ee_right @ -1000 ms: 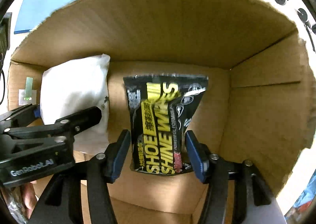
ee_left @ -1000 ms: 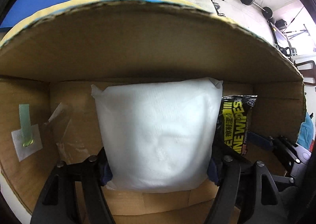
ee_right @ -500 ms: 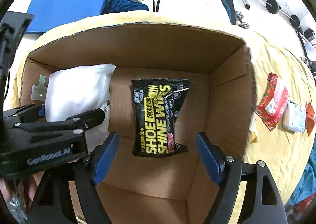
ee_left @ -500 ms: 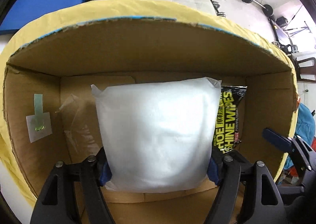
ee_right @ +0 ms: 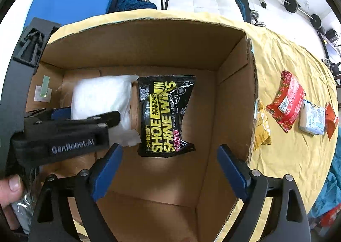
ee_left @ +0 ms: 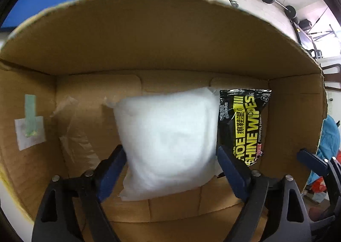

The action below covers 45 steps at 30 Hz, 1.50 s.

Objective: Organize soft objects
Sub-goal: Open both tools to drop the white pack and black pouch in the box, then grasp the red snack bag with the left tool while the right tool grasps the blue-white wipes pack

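Left wrist view shows the left gripper (ee_left: pixel 170 169) spread around a white pouch (ee_left: pixel 168 141) on the box (ee_left: pixel 149 50) floor, black wipes pack (ee_right: pixel 166 114) beside it, ahead of the open, empty right gripper (ee_right: pixel 170 169).

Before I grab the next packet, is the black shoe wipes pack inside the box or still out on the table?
Inside. The shoe wipes pack lies flat on the floor of the cardboard box, beside the white pack; the right gripper is open and apart from it.

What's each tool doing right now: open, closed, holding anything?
Left tool: open, spread around the white pack lying in the box, not clamping it.
Right tool: open, empty, above the shoe wipes pack.
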{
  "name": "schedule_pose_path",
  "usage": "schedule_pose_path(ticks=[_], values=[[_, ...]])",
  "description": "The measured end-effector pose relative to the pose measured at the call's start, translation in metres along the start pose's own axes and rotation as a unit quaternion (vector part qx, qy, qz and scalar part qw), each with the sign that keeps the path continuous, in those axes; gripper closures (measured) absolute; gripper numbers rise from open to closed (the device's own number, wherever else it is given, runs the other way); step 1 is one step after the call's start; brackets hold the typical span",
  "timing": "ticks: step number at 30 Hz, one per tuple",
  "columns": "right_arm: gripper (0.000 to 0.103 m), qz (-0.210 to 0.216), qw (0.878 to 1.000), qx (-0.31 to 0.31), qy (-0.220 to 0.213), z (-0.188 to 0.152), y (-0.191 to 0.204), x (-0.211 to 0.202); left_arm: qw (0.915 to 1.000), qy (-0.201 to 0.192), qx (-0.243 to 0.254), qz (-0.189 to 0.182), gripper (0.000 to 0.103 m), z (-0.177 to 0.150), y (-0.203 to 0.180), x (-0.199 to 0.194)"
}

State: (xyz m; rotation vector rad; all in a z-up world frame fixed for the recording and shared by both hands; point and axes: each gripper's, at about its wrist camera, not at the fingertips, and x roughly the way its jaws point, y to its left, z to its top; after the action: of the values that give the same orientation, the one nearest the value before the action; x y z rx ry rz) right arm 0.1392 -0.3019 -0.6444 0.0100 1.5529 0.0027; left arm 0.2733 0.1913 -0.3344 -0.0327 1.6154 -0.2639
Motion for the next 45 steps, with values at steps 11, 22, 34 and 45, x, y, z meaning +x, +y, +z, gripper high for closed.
schedule_pose_path(ticks=[11, 22, 34, 45], values=[[0.000, 0.008, 1.000, 0.015, -0.021, -0.002, -0.009, -0.024, 0.9963, -0.078, -0.009, 0.035, 0.008, -0.033, 0.009, -0.067], [0.000, 0.030, 0.996, 0.004, -0.082, -0.055, 0.009, -0.091, 0.9826, -0.179, -0.028, 0.042, 0.008, -0.107, -0.011, -0.139], [0.000, 0.050, 0.990, 0.003, -0.130, -0.106, -0.002, -0.156, 0.9722, -0.229, 0.002, 0.050, 0.008, -0.149, -0.050, -0.194], [0.000, 0.063, 0.986, 0.081, -0.130, -0.113, -0.134, -0.178, 0.9766, -0.213, 0.027, -0.005, 0.008, -0.124, -0.138, -0.196]])
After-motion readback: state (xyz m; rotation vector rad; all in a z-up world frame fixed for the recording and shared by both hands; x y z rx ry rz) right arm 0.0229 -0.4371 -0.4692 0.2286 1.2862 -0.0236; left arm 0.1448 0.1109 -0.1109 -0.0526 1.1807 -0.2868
